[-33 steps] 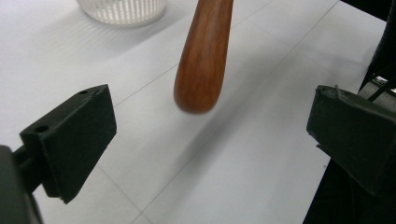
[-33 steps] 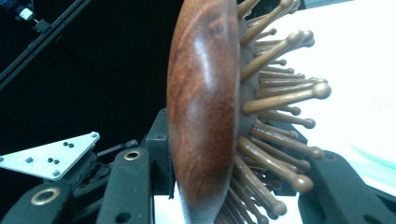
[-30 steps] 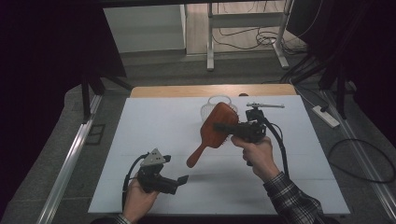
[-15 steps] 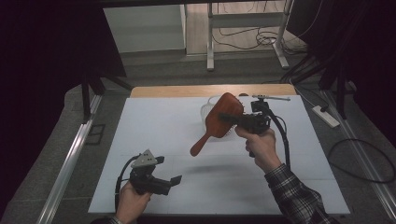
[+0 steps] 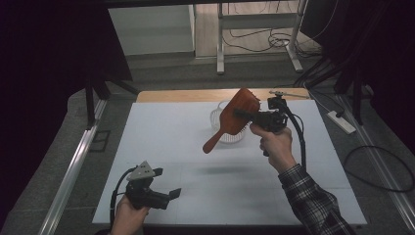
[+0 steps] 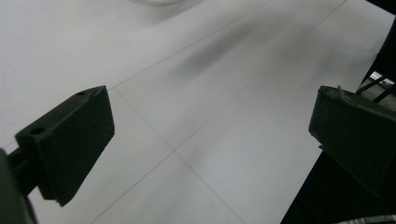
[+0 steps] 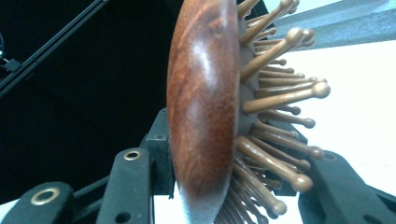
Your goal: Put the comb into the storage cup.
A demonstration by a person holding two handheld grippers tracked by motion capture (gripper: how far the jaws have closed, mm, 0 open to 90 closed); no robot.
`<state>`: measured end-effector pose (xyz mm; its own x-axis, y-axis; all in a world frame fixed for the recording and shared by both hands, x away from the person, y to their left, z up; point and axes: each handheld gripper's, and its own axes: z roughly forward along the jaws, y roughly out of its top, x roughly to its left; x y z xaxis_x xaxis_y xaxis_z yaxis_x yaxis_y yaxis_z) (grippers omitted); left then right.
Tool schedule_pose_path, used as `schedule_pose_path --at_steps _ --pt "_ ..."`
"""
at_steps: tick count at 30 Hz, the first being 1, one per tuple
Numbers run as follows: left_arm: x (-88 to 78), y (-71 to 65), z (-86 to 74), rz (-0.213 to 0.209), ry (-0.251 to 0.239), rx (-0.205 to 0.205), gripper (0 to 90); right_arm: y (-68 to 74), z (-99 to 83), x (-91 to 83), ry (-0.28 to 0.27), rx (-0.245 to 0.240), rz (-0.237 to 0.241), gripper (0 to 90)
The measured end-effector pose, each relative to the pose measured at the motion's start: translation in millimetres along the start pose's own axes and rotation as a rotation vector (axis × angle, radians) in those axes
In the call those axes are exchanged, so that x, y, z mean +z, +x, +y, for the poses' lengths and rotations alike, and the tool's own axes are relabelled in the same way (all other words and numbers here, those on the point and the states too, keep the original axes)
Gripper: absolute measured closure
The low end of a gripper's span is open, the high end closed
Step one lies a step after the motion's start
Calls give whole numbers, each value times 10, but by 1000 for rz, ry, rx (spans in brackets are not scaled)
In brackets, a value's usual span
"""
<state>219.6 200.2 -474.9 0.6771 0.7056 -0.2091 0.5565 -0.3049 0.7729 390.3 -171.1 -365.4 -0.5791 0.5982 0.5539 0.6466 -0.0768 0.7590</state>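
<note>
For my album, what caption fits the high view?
Right tool lifts a wooden hairbrush over a clear basket; left tool waits open.

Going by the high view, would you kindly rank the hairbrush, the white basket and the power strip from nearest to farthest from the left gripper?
1. Hairbrush, lifted above mid-table.
2. White basket, behind the brush.
3. Power strip, on the floor, far right.

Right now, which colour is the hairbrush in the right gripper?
Reddish-brown wood, with tan pins; the hairbrush shows best in the right gripper view.
</note>
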Motion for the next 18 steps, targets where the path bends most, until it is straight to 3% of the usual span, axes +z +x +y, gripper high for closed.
schedule_pose_path --at_steps 18 --pt "-298 95 -265 69 12 -58 7 -121 171 -28 -50 2 -46 533"
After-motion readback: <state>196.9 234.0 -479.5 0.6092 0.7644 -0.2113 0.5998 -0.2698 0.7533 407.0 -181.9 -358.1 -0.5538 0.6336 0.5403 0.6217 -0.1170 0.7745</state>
